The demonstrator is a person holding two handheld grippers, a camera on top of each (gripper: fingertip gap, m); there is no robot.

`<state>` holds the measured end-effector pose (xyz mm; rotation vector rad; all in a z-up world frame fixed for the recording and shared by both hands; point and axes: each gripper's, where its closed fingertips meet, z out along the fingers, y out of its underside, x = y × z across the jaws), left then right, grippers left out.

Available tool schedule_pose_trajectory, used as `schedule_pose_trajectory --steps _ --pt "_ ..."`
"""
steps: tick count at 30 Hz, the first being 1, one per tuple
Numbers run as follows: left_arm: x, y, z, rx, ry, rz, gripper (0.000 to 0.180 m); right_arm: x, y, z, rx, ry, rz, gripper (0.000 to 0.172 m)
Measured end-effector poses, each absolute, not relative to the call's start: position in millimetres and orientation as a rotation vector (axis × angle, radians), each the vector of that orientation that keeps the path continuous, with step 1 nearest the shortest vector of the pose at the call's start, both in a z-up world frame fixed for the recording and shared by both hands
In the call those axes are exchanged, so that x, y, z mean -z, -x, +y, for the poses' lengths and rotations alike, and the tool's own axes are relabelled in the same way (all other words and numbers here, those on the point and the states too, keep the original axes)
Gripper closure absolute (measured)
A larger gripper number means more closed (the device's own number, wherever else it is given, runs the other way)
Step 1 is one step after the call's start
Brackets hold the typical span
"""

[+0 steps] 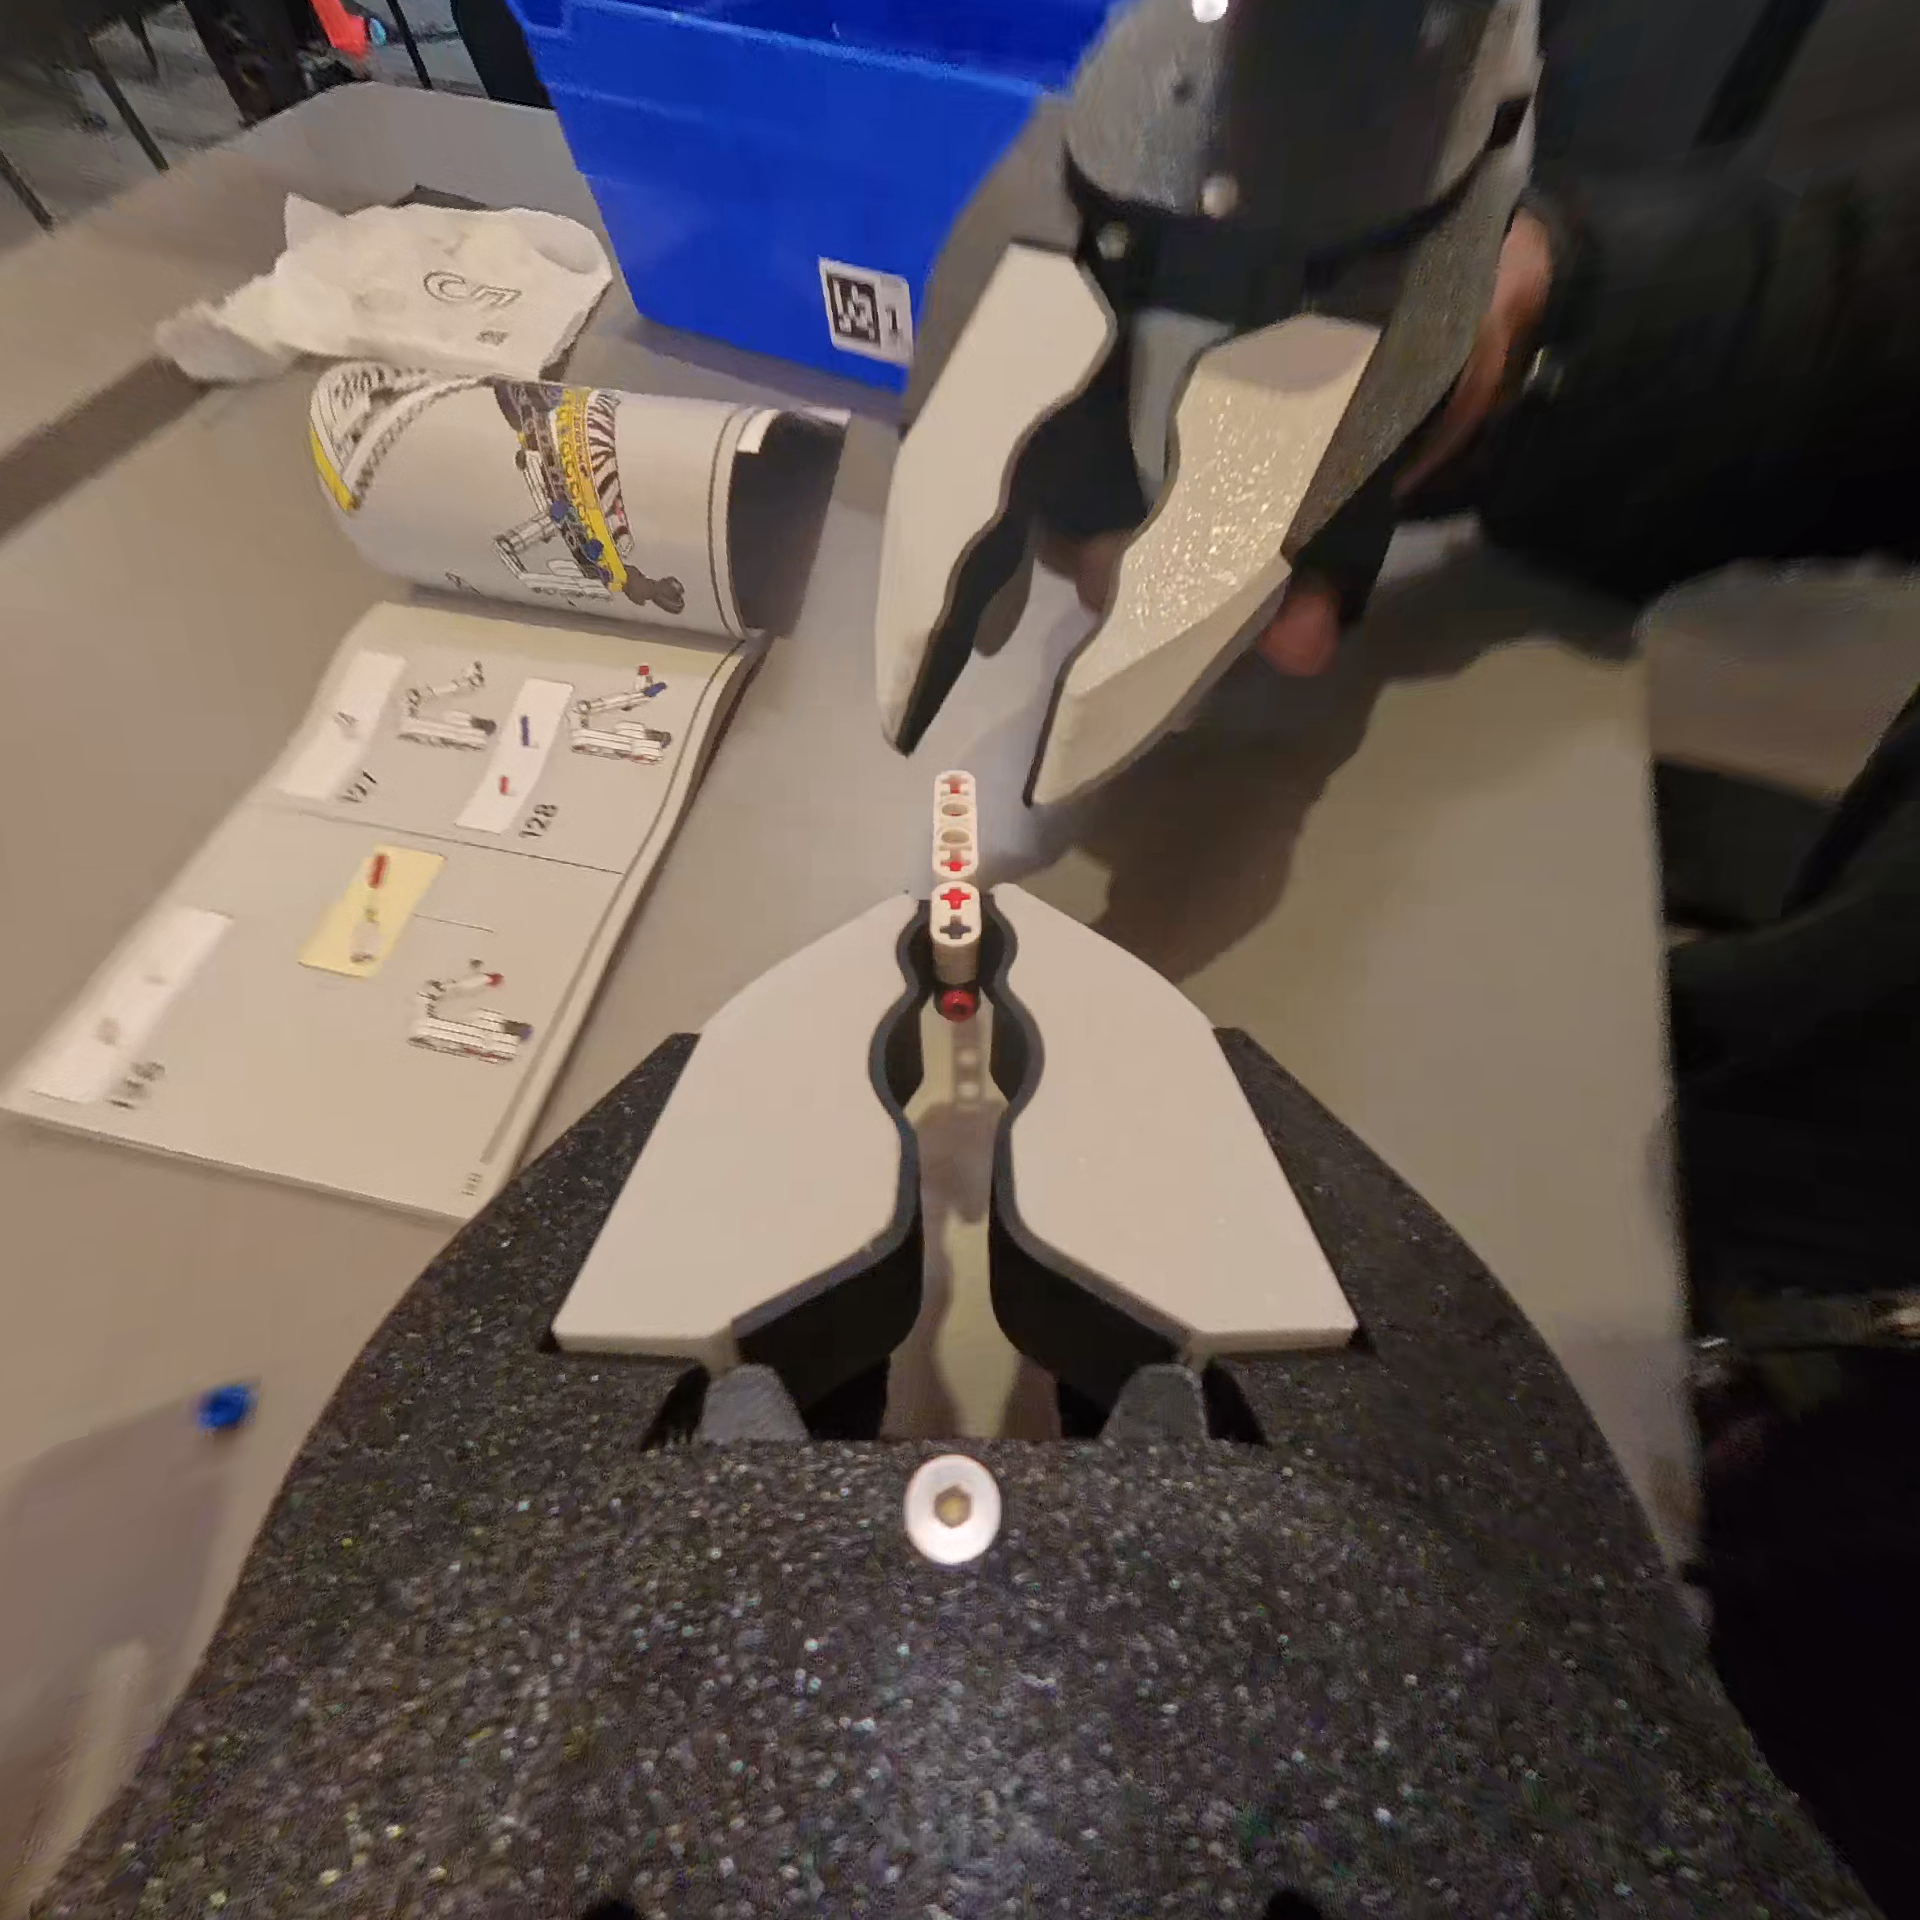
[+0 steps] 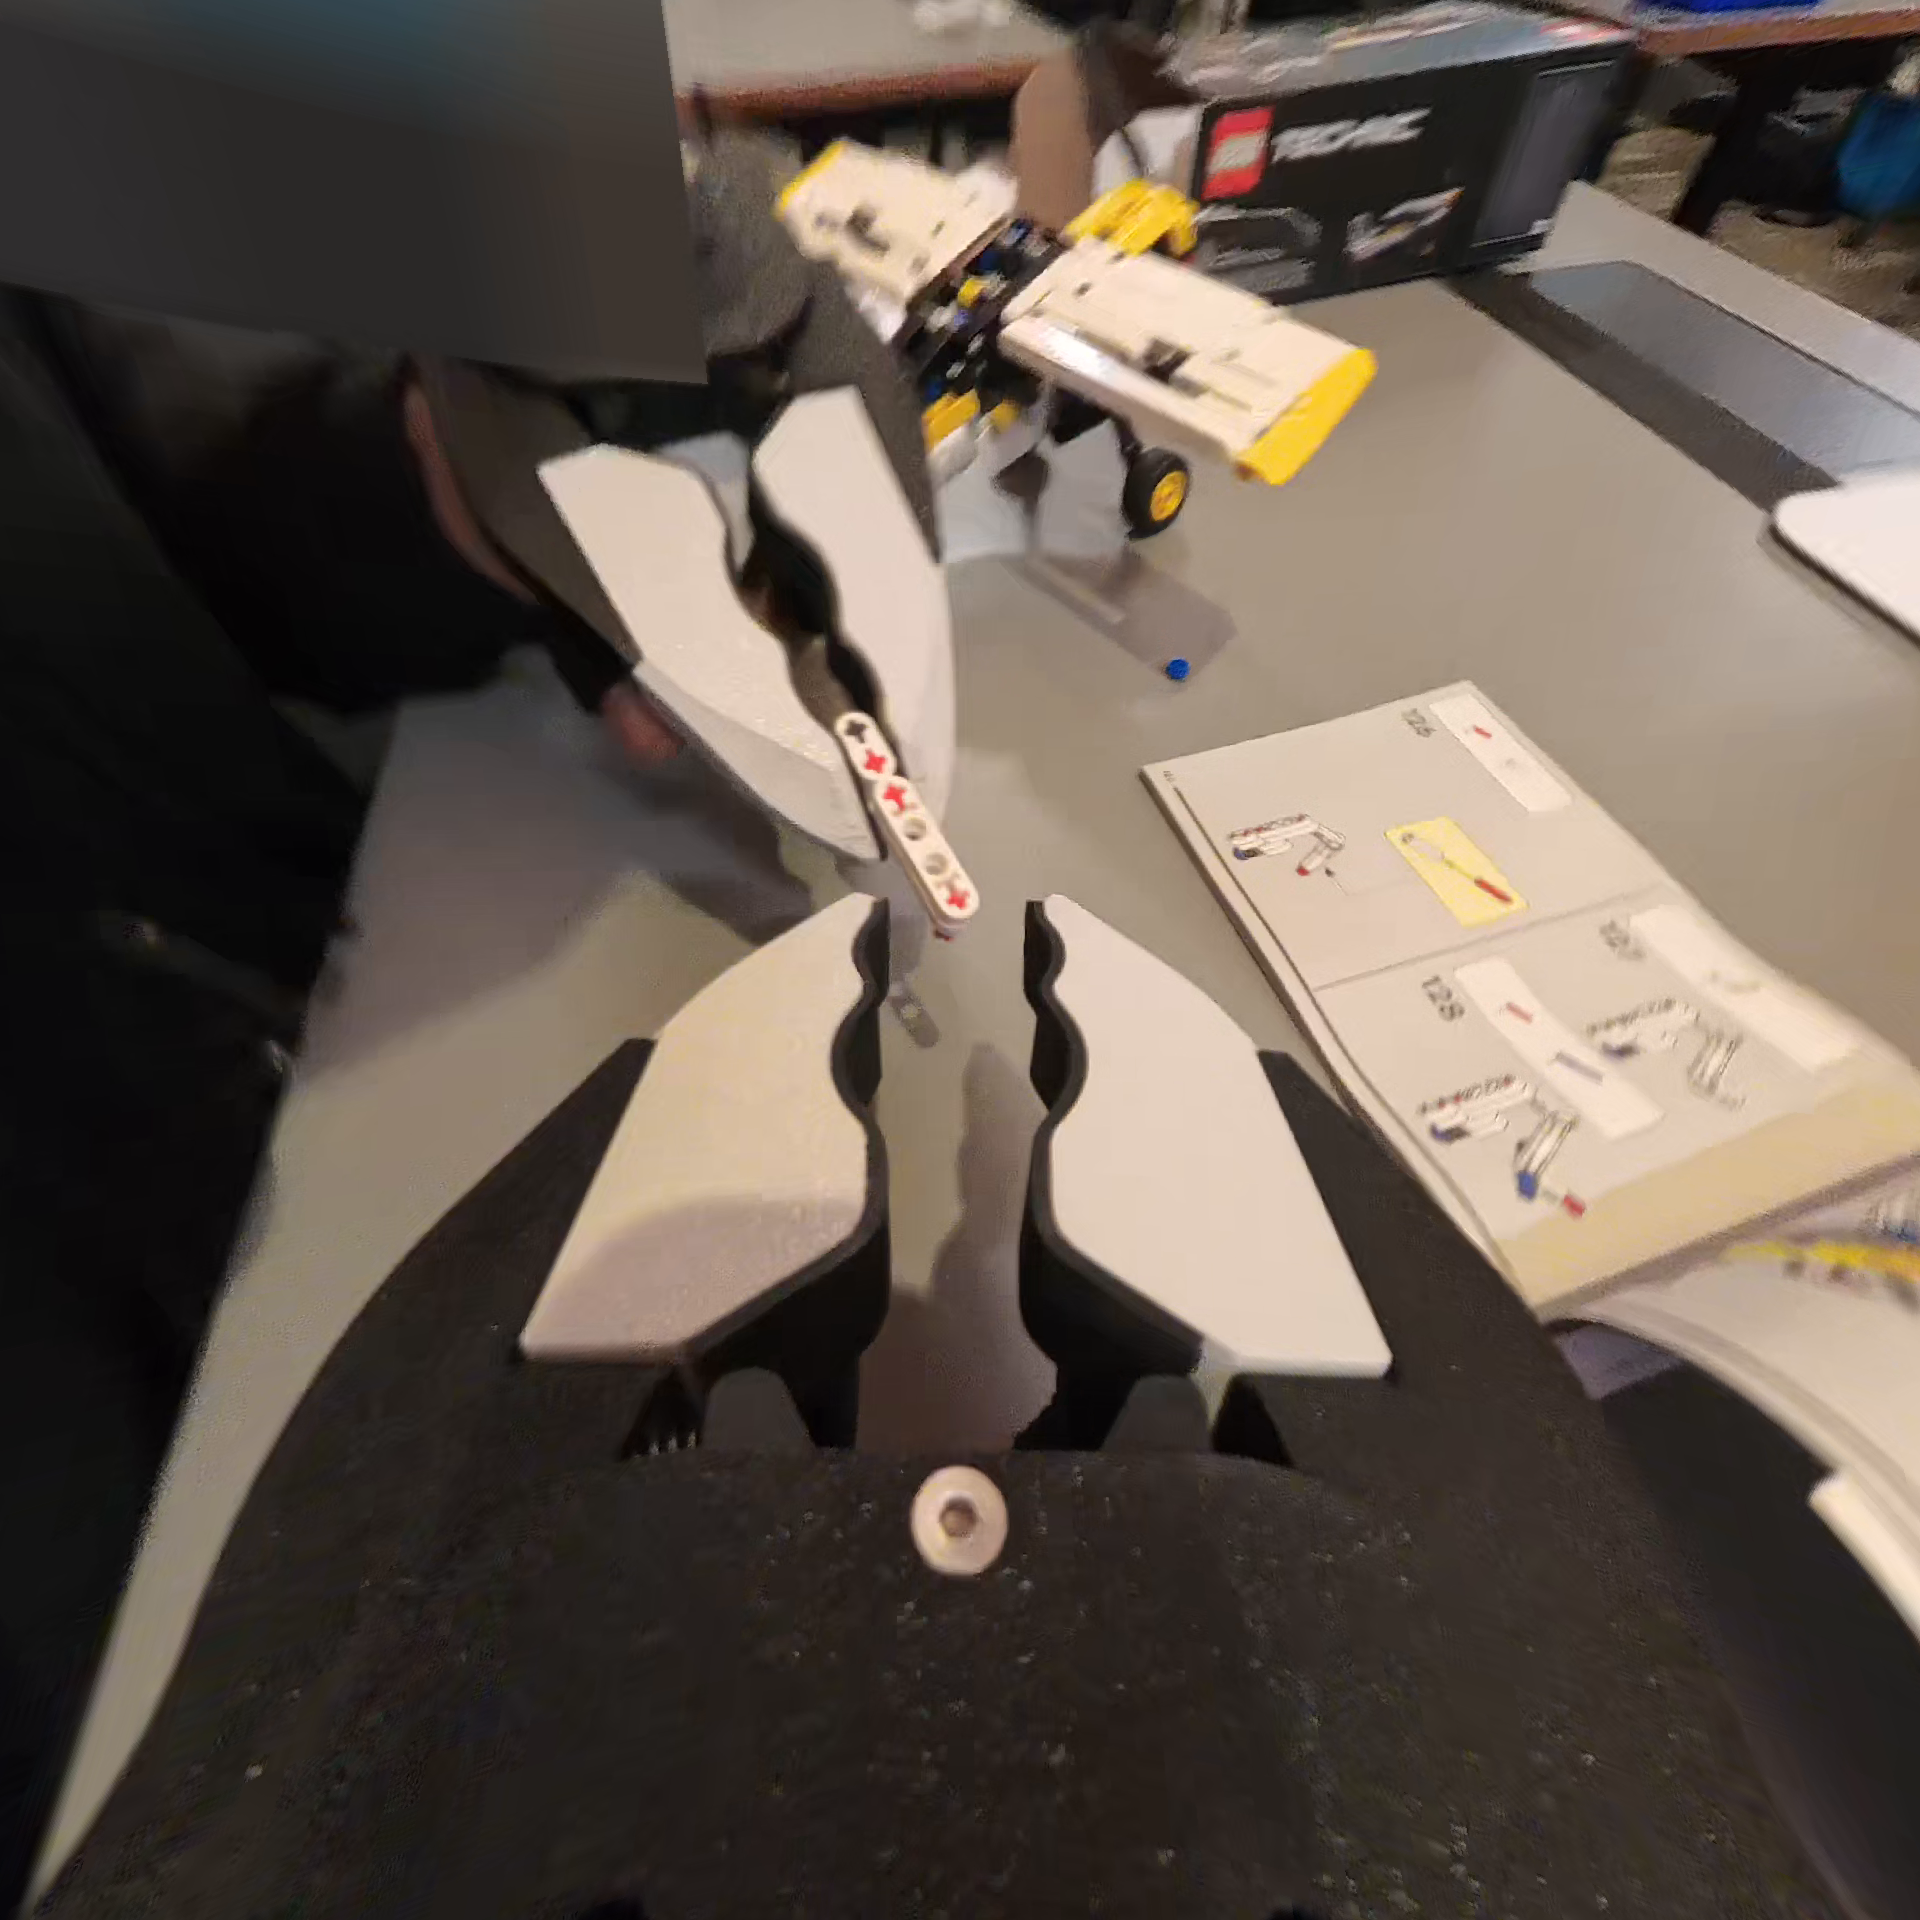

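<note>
Pinching a white beam assembly (image 1: 956,914) with red cross pins, our left gripper (image 1: 956,925) presses both pads against its near end above the grey table (image 1: 1351,935). Our right gripper (image 2: 956,914) stands spread, its tips just beside the beam's far end without touching. An open instruction booklet (image 1: 395,894) lies nearby; a blue bin (image 1: 769,177) and a model plane (image 2: 1091,312) sit farther off.

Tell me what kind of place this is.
Probably a hobby or workroom table for building a brick model: an open instruction booklet lies on the grey table, a half-built white and yellow toy plane stands by its box, and a blue bin sits nearby.
</note>
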<state>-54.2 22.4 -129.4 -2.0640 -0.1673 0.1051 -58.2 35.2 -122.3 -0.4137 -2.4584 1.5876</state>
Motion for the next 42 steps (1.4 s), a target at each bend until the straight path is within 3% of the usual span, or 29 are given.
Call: schedule_pose_trajectory --steps 9,18,32,42 --pt "157 65 17 -0.612 2.234 0.272 0.172 151 63 16 -1.107 -0.074 -2.394 0.155" --pt "164 64 15 -0.816 2.212 0.471 0.172 161 60 11 -0.863 -0.317 -2.203 0.164" --pt "177 64 14 -1.000 2.134 0.508 0.172 164 33 21 -0.981 -0.494 -2.031 0.164" --pt "176 72 16 -0.933 2.140 0.344 0.172 151 49 45 -0.949 -0.279 -1.995 0.164"
